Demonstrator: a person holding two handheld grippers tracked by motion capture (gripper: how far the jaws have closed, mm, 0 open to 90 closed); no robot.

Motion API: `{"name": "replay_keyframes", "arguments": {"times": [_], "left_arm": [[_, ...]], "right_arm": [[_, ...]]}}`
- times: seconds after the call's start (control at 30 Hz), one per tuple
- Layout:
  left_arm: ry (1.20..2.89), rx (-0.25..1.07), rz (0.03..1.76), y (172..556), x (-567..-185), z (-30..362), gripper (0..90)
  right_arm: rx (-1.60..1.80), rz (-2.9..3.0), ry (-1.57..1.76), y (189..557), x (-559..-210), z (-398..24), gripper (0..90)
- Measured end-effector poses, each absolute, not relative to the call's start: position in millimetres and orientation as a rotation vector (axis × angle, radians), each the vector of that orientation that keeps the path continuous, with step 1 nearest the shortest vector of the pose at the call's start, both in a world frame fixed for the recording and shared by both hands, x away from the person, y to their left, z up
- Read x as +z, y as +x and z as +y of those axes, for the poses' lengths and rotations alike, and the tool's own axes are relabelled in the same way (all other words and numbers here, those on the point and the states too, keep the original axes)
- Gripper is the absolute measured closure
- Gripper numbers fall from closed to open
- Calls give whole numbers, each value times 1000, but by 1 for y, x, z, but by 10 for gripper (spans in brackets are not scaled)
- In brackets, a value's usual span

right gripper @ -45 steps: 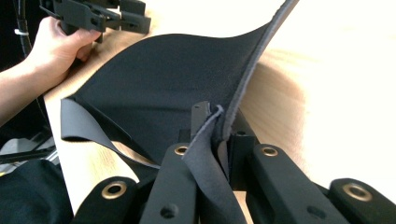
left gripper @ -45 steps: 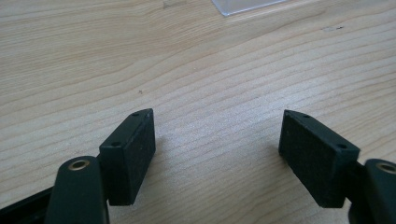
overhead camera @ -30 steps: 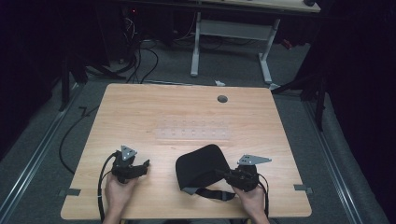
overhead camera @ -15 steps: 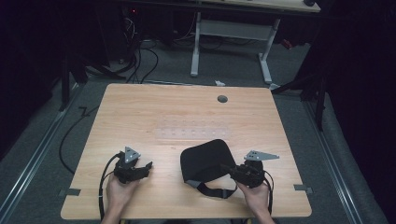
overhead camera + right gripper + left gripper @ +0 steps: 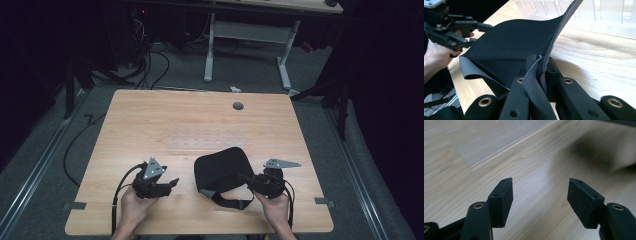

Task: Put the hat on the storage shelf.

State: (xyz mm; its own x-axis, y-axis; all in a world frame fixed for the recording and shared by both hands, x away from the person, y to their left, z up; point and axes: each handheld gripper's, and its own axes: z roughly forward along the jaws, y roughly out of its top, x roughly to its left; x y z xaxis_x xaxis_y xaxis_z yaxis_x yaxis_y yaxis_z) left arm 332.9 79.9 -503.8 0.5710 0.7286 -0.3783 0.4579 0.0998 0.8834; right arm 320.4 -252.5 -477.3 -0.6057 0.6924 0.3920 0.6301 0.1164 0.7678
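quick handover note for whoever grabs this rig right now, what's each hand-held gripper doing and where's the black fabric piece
Right hand-held gripper: shut on the edge of the black fabric piece, pinching the doubled material between its jaws at the near right of the table.
Left hand-held gripper: open, nothing between the jaws, which have just been closing a little; it sits to the left of the fabric, apart from it.
Fabric: lies near the front middle of the table, its strap looping toward the person.
Clear plastic sheet: flat on the table behind the fabric.
Done: right-side grip taken.
Left: probably get the left hand-held gripper onto the fabric's free edge.
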Motion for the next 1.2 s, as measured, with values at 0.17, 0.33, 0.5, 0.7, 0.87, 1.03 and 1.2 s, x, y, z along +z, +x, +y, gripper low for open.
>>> {"name": "replay_keyframes", "arguments": {"times": [0.17,0.33,0.5,0.7,0.87,1.03,1.2], "left_arm": [[1540,223,943,322,-495,69,365],[1553,206,907,319,-490,63,342],[1558,204,890,318,-487,57,309],[1580,202,878,317,-484,52,302],[1582,205,864,316,-483,51,310],[1605,227,846,316,-482,47,322],[1622,248,837,316,-482,44,322]], "right_arm": [[1518,2314,1370,321,-477,-251,851],[1520,2324,1372,322,-475,-249,851],[1503,2353,1380,326,-473,-242,851],[1485,2379,1383,328,-472,-236,850],[1476,2399,1398,331,-470,-233,849],[1474,2411,1397,333,-469,-231,849],[1462,2416,1411,333,-469,-231,849]]}}
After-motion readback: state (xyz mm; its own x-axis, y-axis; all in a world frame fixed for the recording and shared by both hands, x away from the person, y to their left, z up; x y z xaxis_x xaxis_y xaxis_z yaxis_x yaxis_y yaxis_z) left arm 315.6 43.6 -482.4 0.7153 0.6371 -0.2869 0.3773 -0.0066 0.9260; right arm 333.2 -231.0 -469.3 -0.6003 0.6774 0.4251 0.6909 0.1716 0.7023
